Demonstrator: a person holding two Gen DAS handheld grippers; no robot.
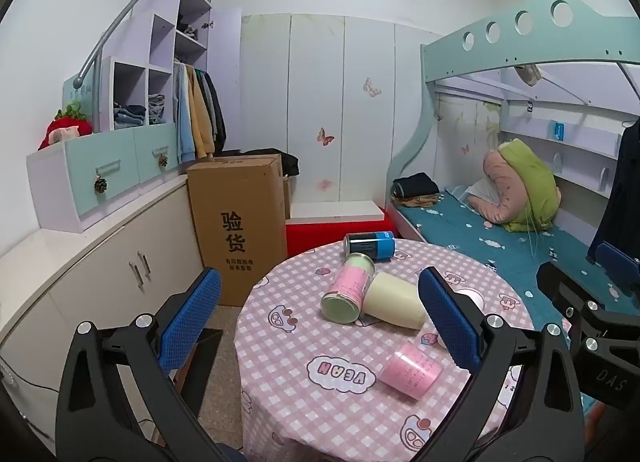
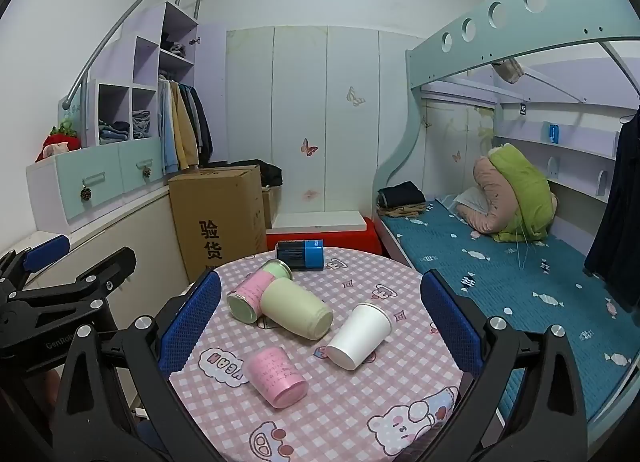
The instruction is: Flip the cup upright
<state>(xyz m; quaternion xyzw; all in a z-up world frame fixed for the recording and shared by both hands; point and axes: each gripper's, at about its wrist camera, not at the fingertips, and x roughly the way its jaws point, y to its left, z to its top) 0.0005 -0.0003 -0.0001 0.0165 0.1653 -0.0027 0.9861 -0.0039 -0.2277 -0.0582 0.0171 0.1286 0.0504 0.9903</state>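
Both grippers wide apart, nothing held, hovering over near edge of table (image 2: pixel 360 402): left gripper (image 1: pixel 320 318), right gripper (image 2: pixel 320 318).

Five containers lying on their sides on checked cloth. White cup (image 2: pixel 358 336) tipped over mid-table, nearest right gripper, mouth toward far right; in left view mostly hidden behind right finger. Pink cup (image 2: pixel 276 376) down near front, just beside the white one. Cream cup (image 2: pixel 296 308) touching pink-green can (image 2: pixel 256 296) behind. Blue can (image 2: pixel 300 255) at far edge, apart from the rest.

Risks, as judged:
- Round bodies on slick cloth: off-centre pinch prob rolls cup away, maybe off table edge.
- Paper-like white cup likely soft; hard squeeze could crush rim.
- Pink cup just beside white; wide jaws could knock it rolling.
- Cream cup leans on can; lifting one prob shifts the other.
- Two grippers near each other; clash poss if both go for centre.

Bed and box well clear, no obstruction.
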